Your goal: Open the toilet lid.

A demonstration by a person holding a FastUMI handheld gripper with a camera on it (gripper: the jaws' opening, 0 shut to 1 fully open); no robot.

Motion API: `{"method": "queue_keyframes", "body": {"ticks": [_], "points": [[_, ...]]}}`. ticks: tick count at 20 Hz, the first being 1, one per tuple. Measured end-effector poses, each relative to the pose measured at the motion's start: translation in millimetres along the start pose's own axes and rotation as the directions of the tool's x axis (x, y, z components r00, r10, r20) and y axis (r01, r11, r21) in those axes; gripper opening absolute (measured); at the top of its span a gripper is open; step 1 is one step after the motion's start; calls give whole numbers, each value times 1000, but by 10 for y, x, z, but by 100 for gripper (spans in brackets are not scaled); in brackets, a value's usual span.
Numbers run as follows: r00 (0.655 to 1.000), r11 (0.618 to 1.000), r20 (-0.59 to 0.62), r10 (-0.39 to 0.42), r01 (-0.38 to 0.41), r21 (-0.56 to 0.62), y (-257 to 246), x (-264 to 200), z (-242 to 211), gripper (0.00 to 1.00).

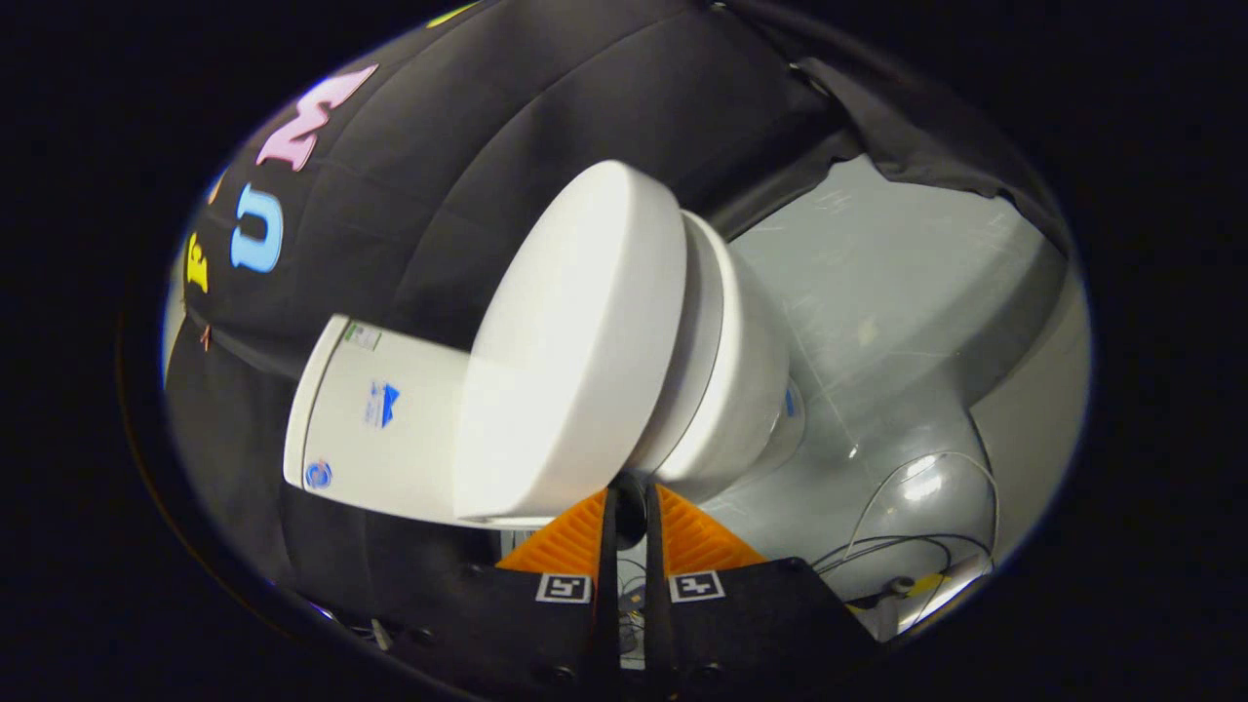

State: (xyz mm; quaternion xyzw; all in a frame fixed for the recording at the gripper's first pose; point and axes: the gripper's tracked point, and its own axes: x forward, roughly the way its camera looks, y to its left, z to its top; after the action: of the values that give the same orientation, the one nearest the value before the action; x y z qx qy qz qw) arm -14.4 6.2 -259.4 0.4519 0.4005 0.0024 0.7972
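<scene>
The tongs (630,502) have bright orange ribbed fingers (570,541), drawn nearly together, on black bodies that each carry a small black-and-white square marker (564,588). Just ahead of the fingers the toilet lid (575,341) is plain glossy white, like the bowl (741,380) beside it. The white tank (380,414) bears small blue stickers and one greenish label, too blurred to make out. Beyond the toilet the floor (877,322) is pale grey with a shine. Near the tongs lie thin white and dark cables (926,507), one perhaps tipped with yellow.
</scene>
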Motion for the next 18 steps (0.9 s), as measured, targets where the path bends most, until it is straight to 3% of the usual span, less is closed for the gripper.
{"method": "queue_keyframes", "body": {"ticks": [6,8,9,10,18], "points": [[999,991,-23,35,-37,-127,58,1,33,15],[999,994,-18,33,-35,-104,44,-17,45,15],[999,998,8,34,-33,-49,71,-17,97,10],[1000,997,-5,31,-31,-65,49,-31,94,5],[1000,992,20,-6,8,-127,67,-46,101,5]]}}
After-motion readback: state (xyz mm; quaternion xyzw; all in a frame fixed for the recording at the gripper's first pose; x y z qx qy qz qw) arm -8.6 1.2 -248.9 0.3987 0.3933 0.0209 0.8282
